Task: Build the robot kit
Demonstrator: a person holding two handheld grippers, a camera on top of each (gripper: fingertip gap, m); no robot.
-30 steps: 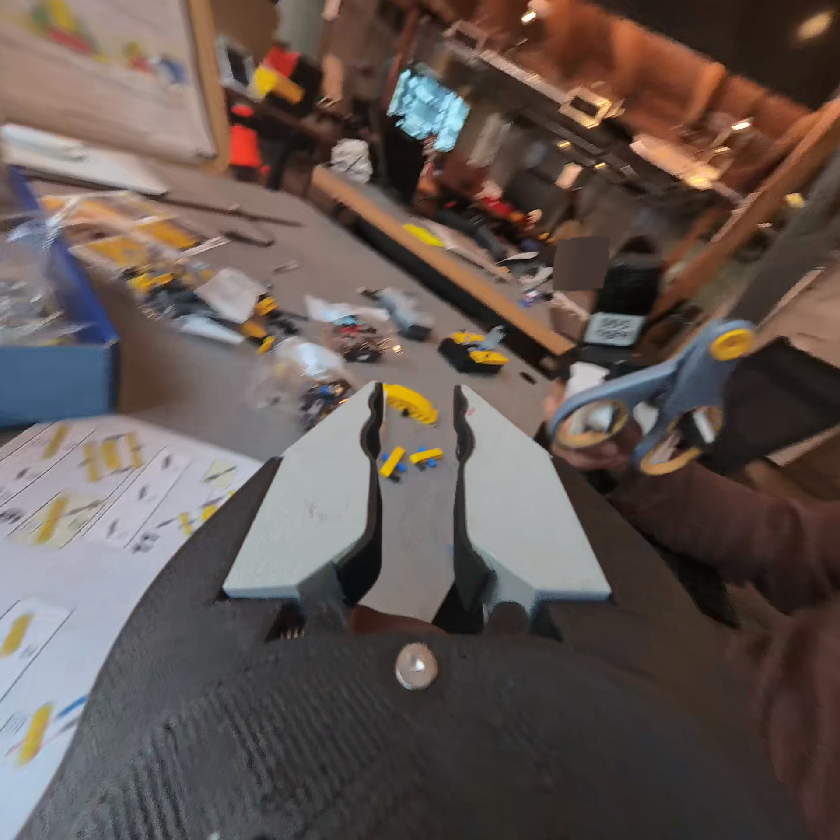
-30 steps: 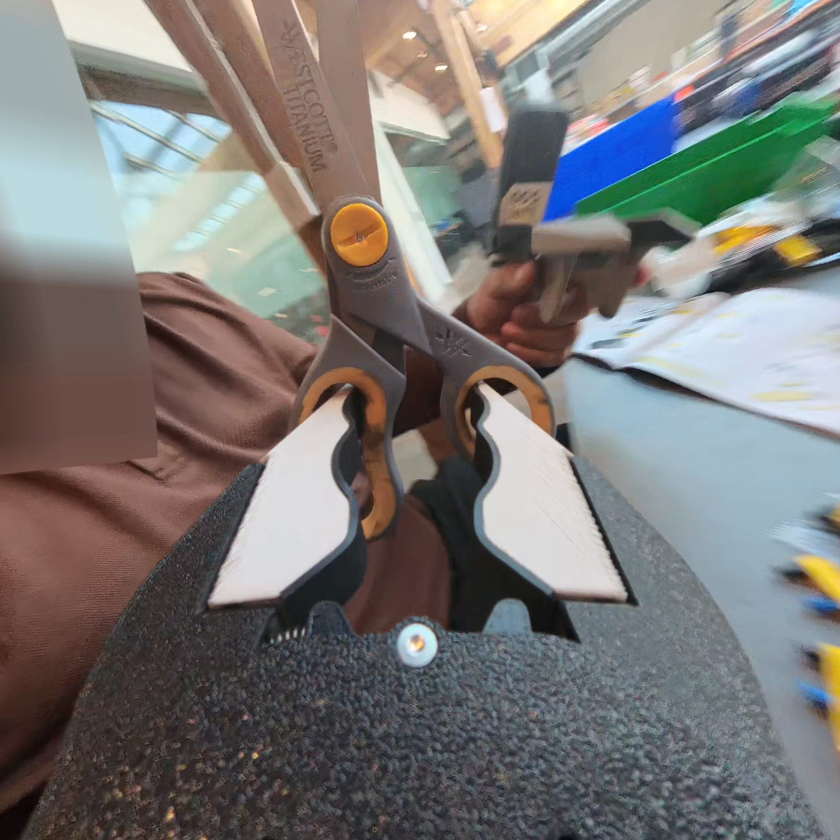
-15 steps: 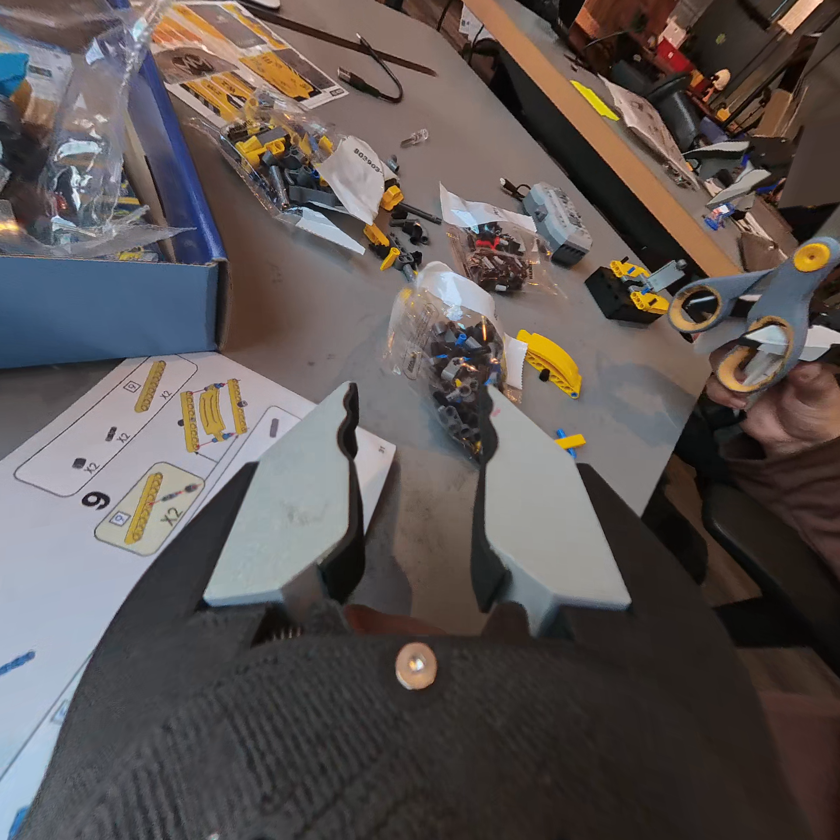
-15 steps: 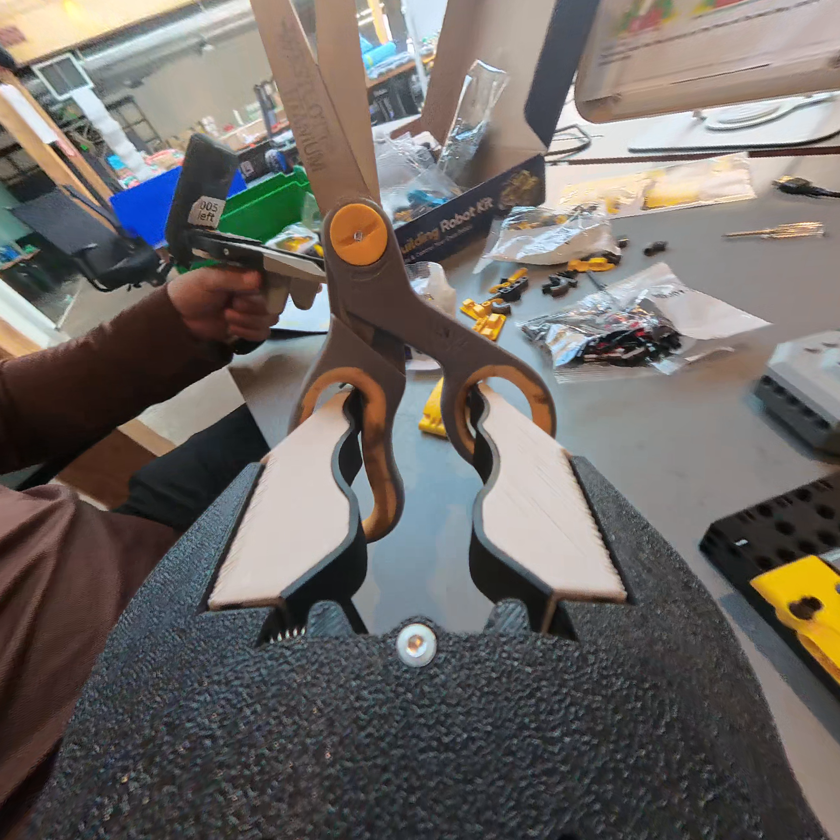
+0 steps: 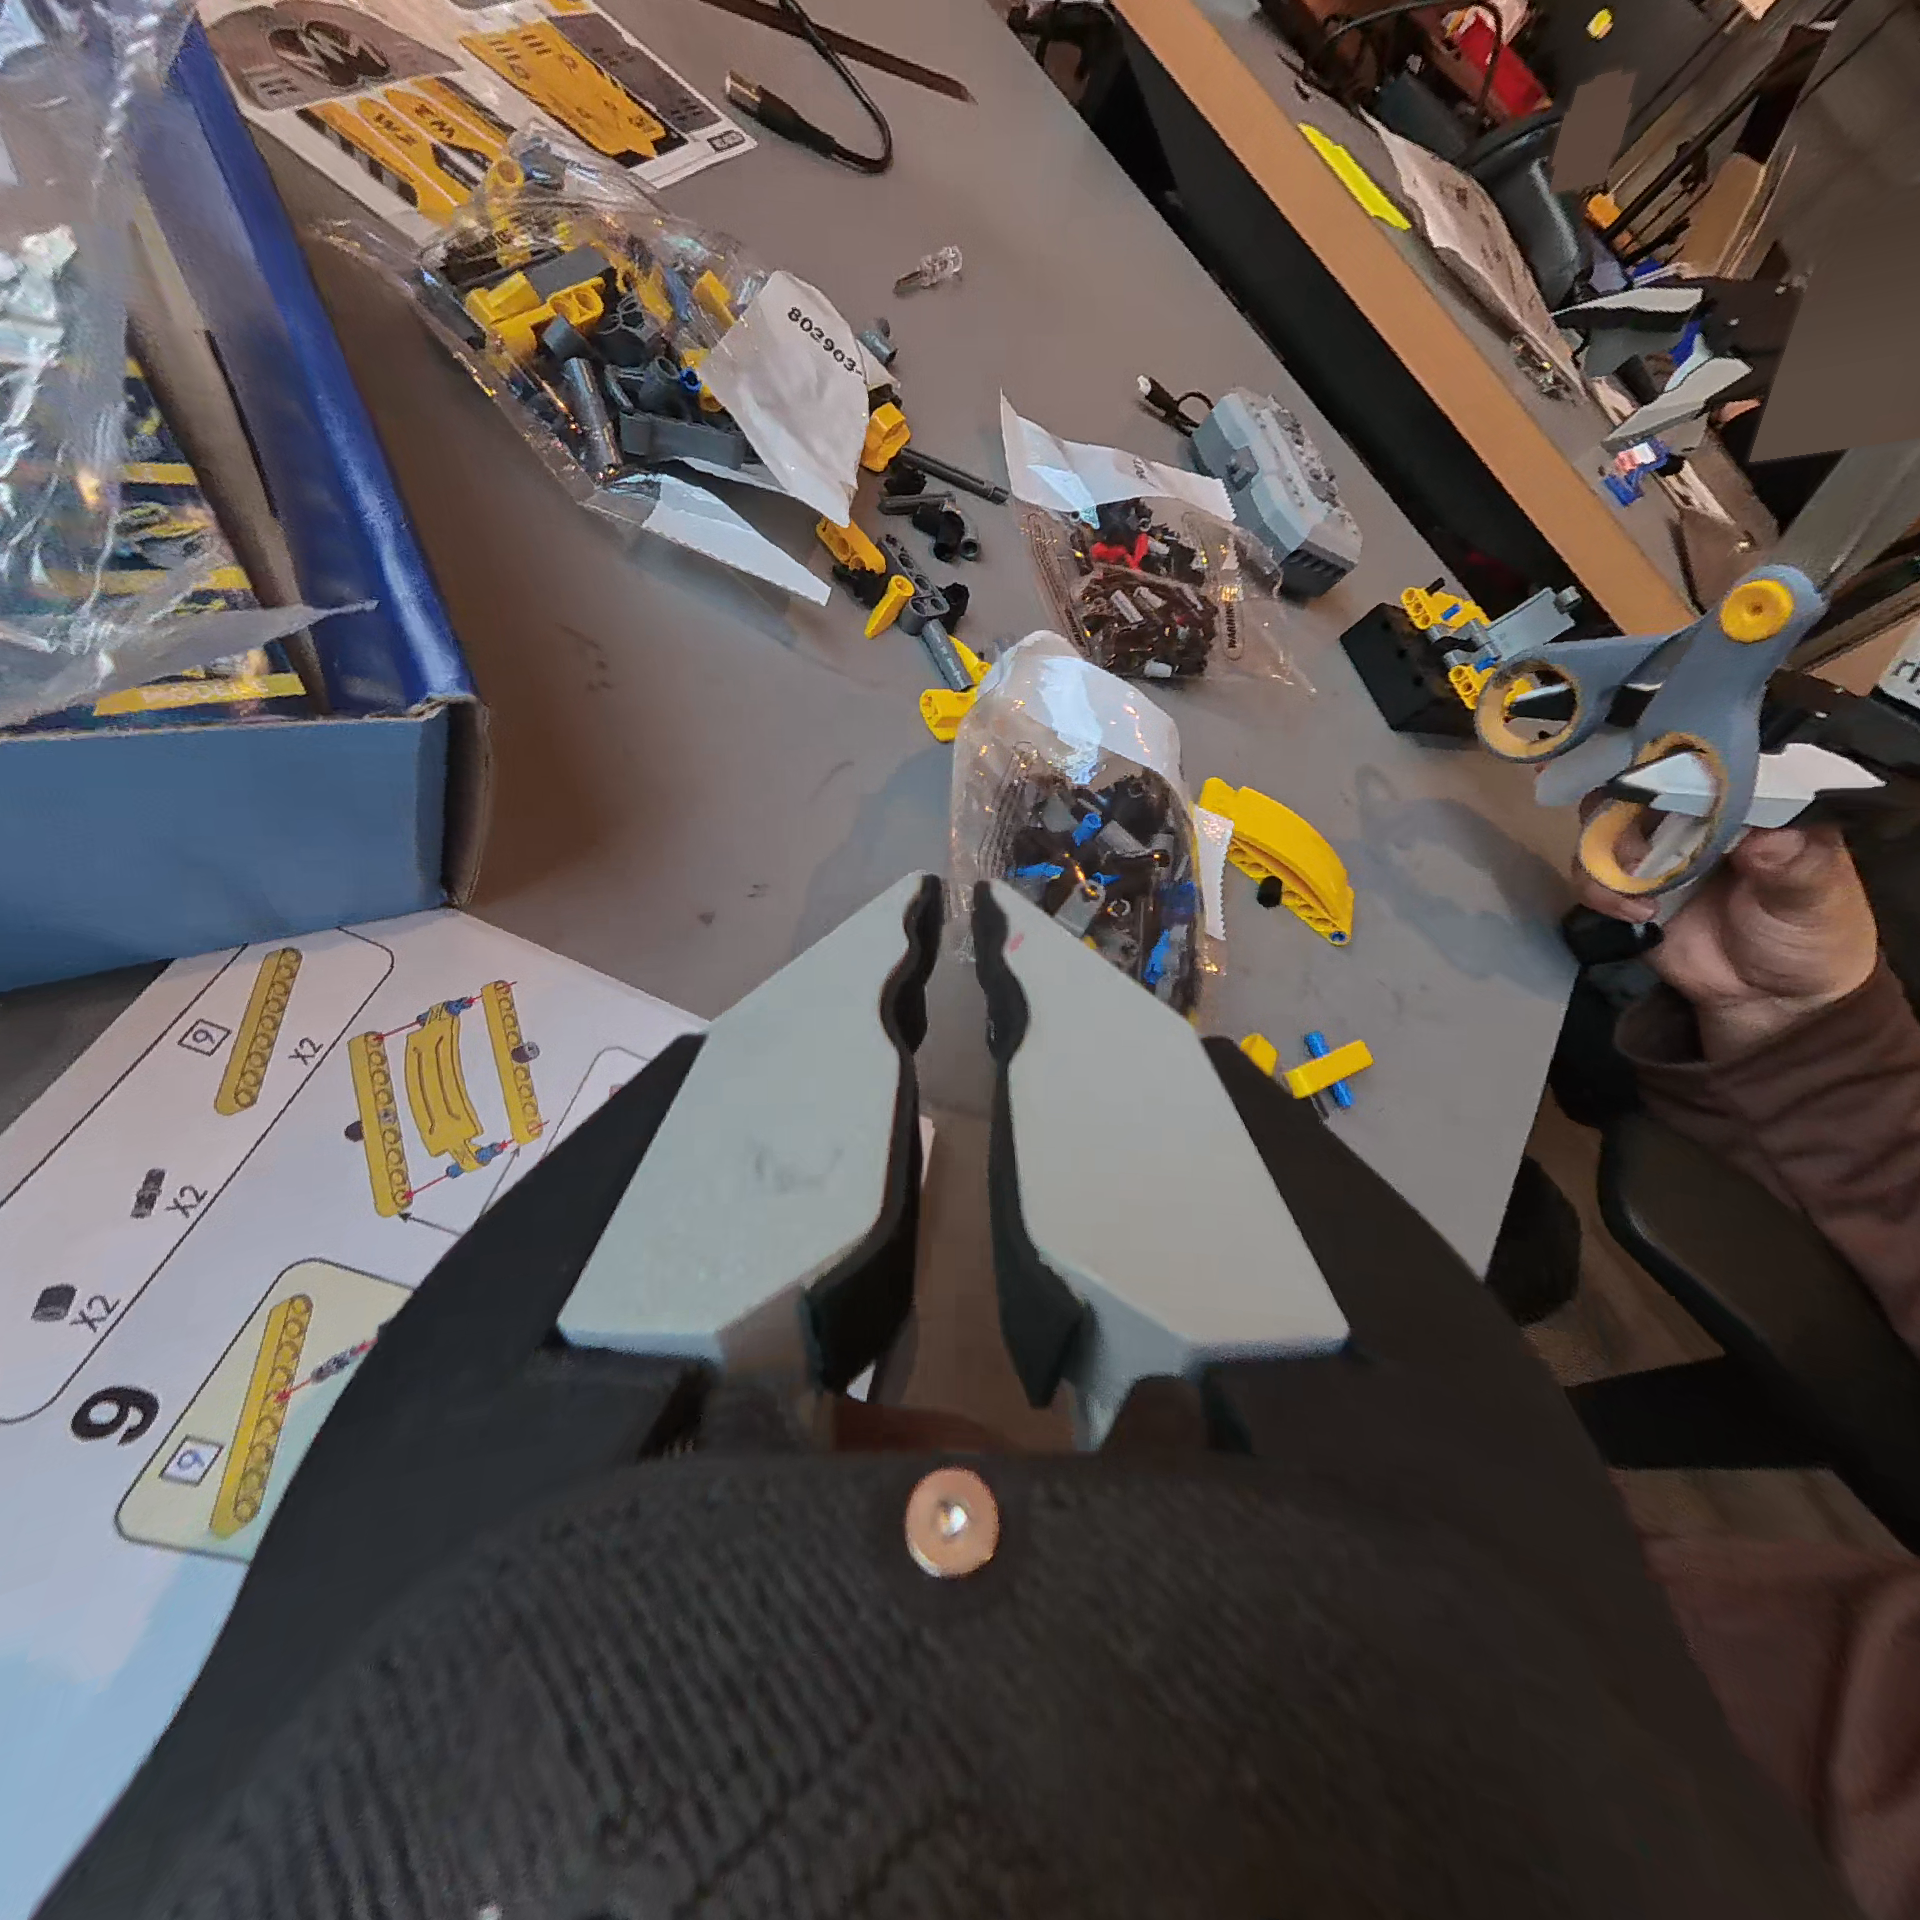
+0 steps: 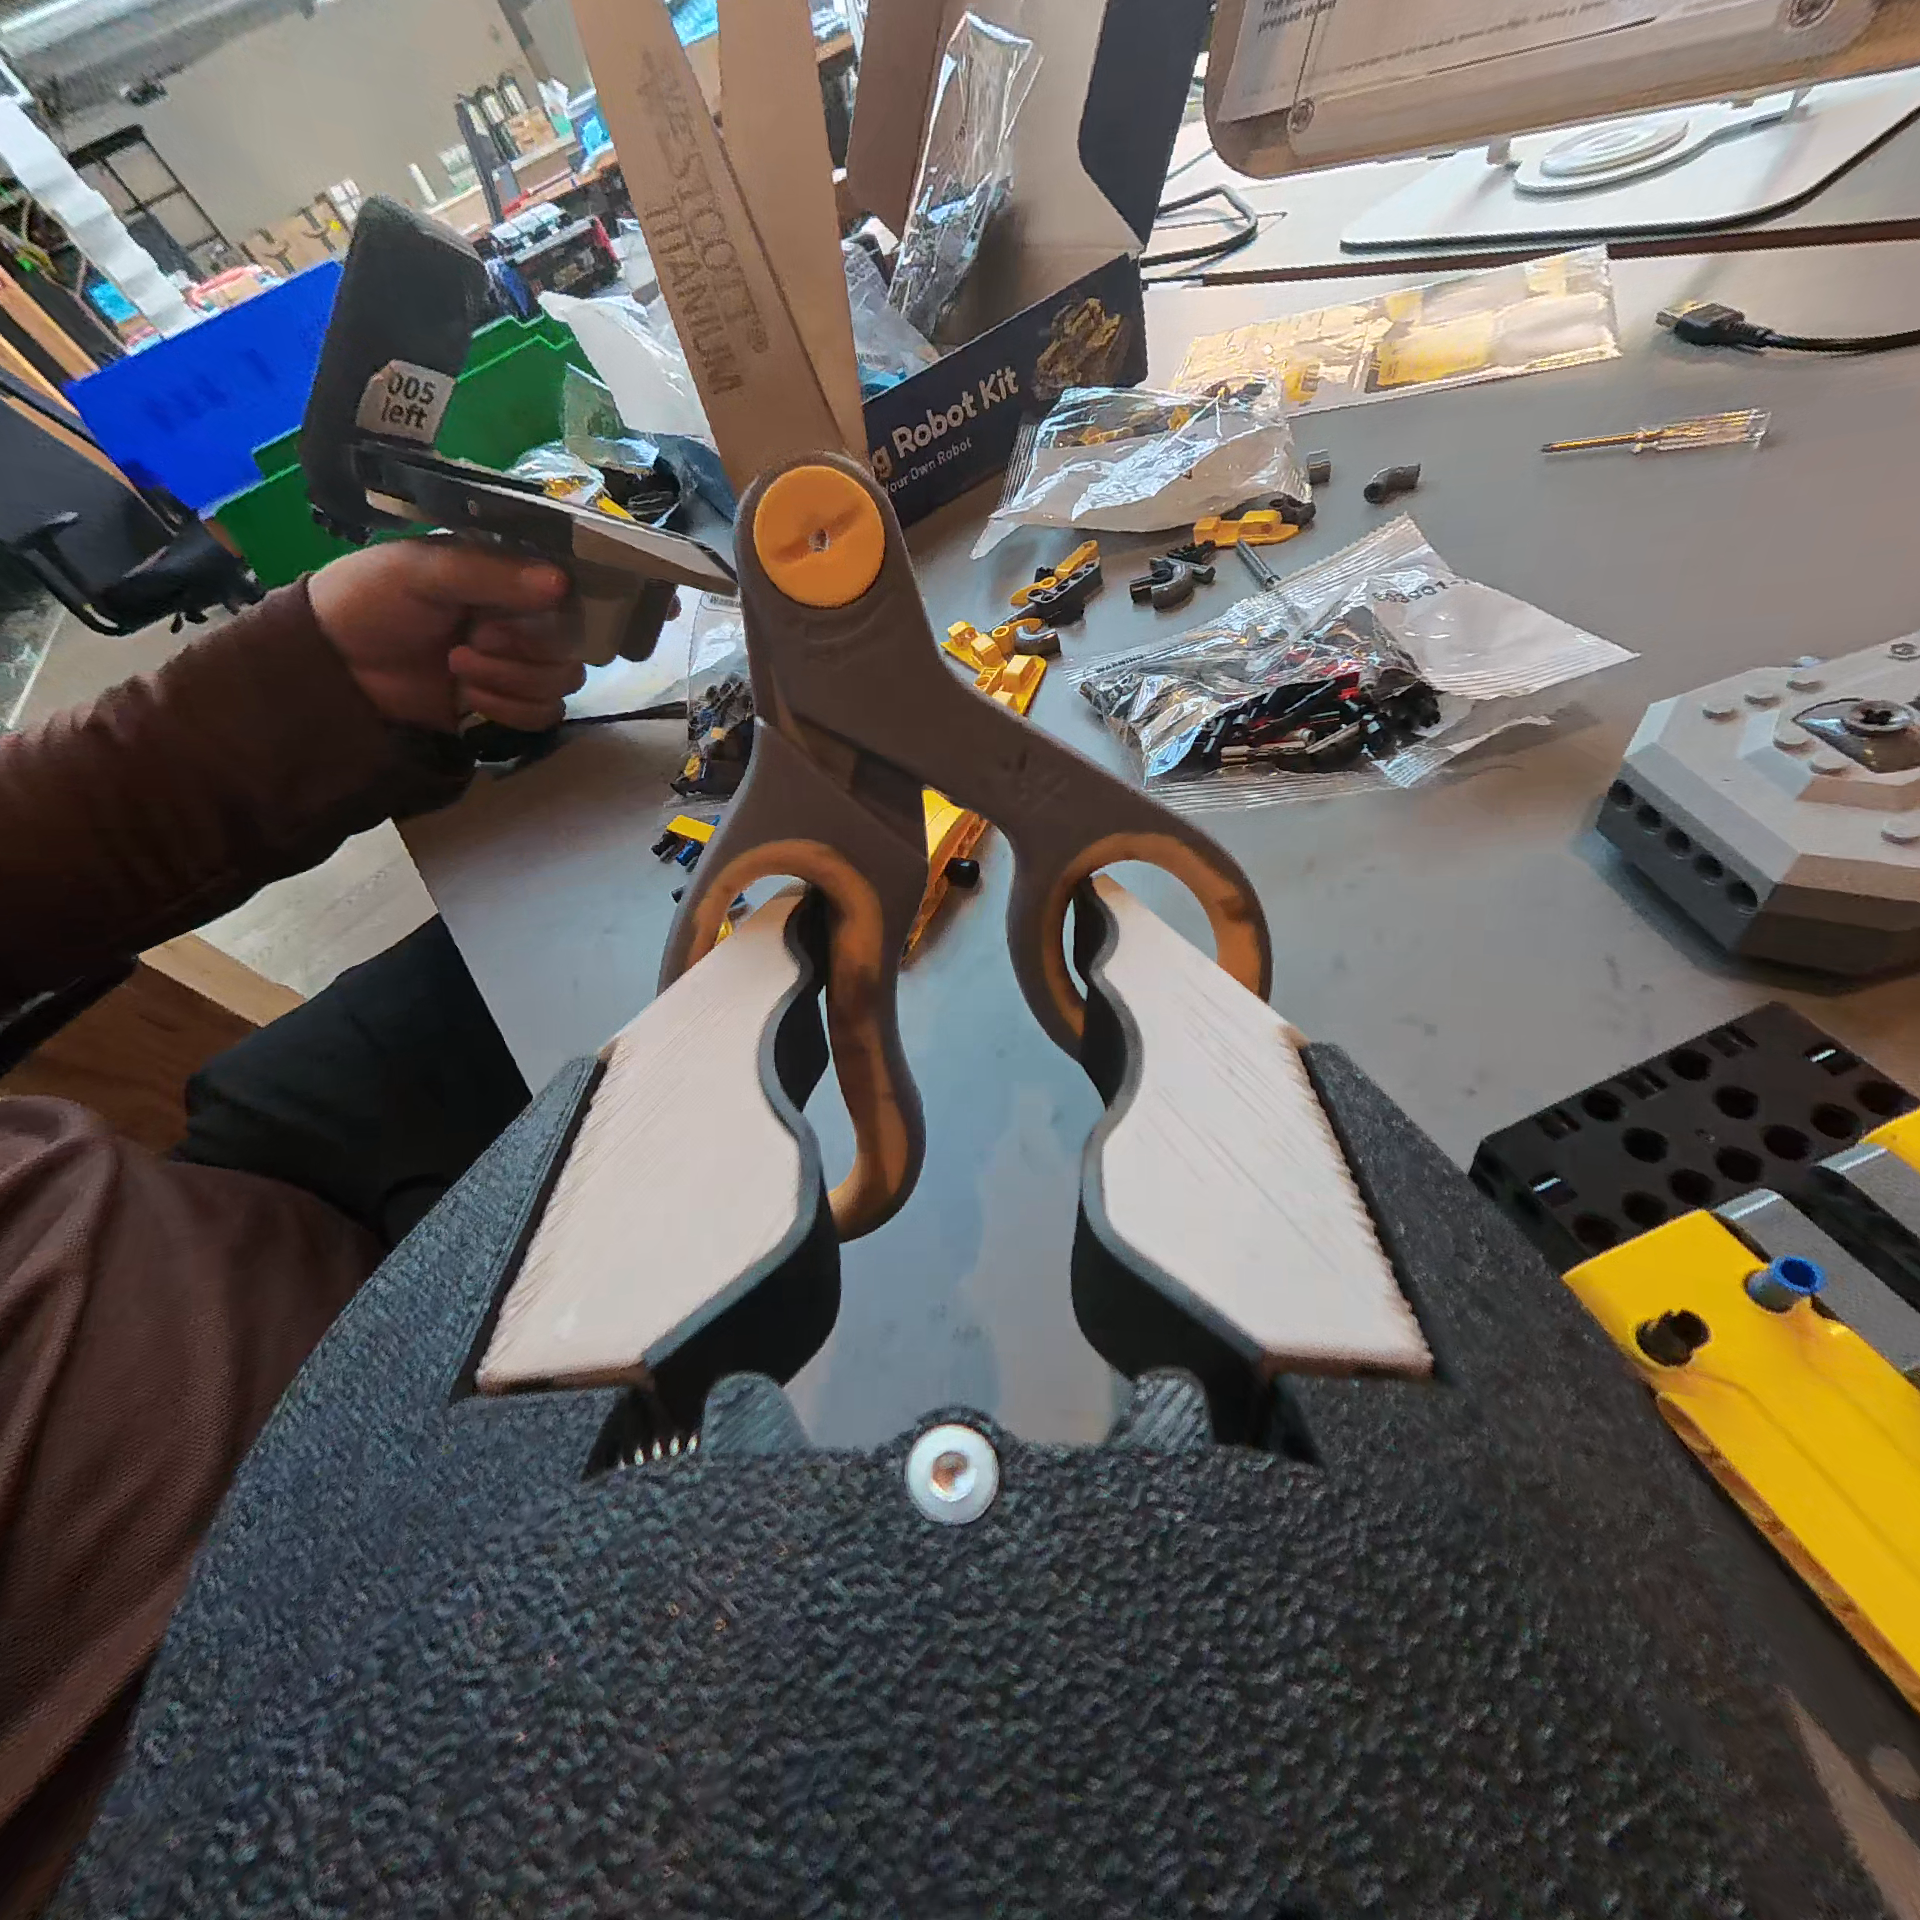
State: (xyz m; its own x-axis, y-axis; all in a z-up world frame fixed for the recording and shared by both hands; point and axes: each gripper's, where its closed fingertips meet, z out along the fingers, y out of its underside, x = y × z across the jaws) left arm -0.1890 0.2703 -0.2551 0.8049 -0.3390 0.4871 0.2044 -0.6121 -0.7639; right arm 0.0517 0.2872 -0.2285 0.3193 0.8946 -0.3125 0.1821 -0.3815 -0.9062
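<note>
A: Scissors (image 6: 831, 665)?
B: Upright, blades slightly parted; right gripper (image 6: 945, 935) fingers spread through both handle loops.
A: Left gripper (image 5: 951, 904)?
B: Nearly closed, holding nothing, just beside a clear parts bag (image 5: 1081, 821) on the grey table (image 5: 644, 727).

left gripper (image 5: 951, 914): jaws nearly closed, narrow gap, nothing between | right gripper (image 6: 945, 914): fingers spread wide apart | both gripped by brown-sleeved hands
</note>
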